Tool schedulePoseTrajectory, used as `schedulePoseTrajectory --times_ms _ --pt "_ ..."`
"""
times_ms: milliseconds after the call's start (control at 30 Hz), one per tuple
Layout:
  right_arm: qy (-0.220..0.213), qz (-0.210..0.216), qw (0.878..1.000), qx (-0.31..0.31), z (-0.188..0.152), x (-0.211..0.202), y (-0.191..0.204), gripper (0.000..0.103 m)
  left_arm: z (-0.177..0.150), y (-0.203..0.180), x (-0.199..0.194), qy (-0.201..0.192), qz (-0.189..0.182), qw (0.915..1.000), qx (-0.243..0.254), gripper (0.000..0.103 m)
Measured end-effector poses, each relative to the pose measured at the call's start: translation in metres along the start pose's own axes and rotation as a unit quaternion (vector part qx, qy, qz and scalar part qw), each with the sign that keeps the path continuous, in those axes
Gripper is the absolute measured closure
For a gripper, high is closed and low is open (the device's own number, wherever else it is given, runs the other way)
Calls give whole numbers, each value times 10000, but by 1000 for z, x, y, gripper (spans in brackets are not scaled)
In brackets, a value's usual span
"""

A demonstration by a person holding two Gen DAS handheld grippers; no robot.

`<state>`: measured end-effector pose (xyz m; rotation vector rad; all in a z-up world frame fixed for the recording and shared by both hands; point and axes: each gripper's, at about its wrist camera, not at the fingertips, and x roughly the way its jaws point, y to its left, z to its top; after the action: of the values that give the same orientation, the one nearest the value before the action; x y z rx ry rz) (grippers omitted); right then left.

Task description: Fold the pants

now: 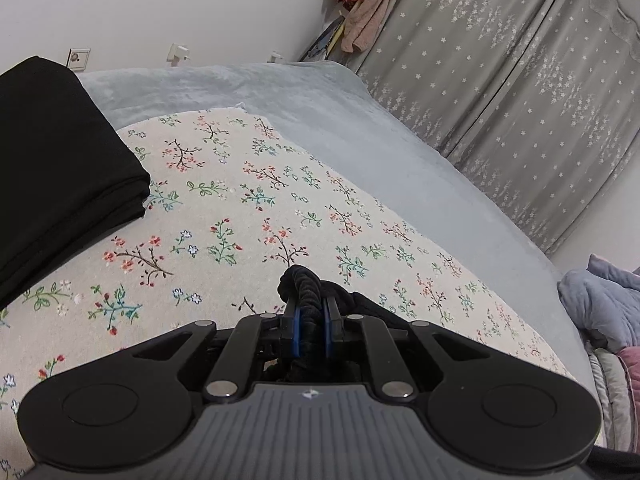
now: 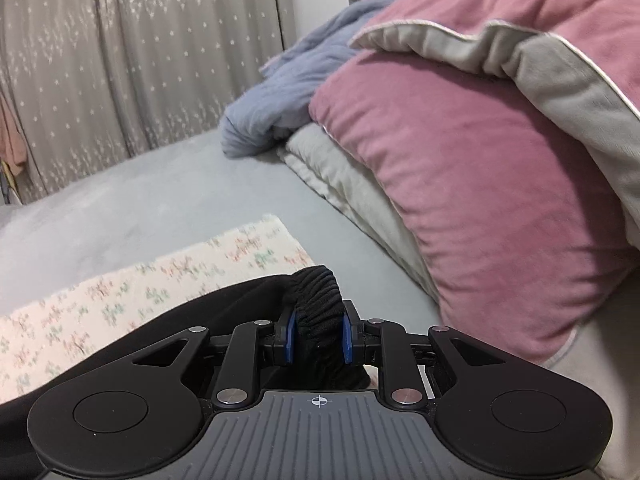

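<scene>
The black pants are held by both grippers over a floral cloth [image 1: 248,216] on the bed. My left gripper [image 1: 309,330] is shut on a bunched black edge of the pants [image 1: 304,280], which sticks up between the blue pads. My right gripper [image 2: 319,336] is shut on the ribbed elastic waistband of the pants [image 2: 316,296]; black fabric trails off to the left below it [image 2: 180,320]. Most of the pants are hidden under the grippers.
A folded stack of black clothes [image 1: 52,168] lies on the floral cloth at the left. A pink pillow [image 2: 460,184], grey quilt and blue garment [image 2: 280,92] pile up at the right. Grey bedsheet [image 1: 380,148] and curtains [image 1: 520,100] lie beyond.
</scene>
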<state>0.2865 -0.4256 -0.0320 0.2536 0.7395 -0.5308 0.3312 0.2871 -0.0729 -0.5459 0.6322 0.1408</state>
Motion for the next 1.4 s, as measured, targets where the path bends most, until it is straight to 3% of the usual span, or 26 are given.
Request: schedulePoseTrajectory --times_ms 267,500,833,1067,1167,1300,1333,1400 --pt "148 -23 9999 24 -14 3 -8 83 -2 -1 2 19 24 10000 76 81" --pt "290 -149 9991 -255 -11 33 8 83 -3 -3 16 94 164 9995 240 81" --pt "180 -88 9997 -110 13 36 22 83 -1 1 12 82 87 9999 17 81" --pt "-200 53 9996 -212 14 9 21 83 4 6 -10 -140 -277 9991 -273 81" --pt "-720 468 9962 -146 18 -24 20 83 2 13 -32 -460 -742 9953 -415 82" --pt "-1868 1565 9689 -425 -18 -100 -5 82 -13 44 -85 -1205 -1623 9794 19 81" --pt "-1966 1794 9617 -653 -40 -113 -20 82 -17 55 -93 -1194 -1684 9782 228 81" --pt "-1623 2018 9614 -929 -81 -114 -52 81 -23 71 -97 -848 -1541 9822 658 81"
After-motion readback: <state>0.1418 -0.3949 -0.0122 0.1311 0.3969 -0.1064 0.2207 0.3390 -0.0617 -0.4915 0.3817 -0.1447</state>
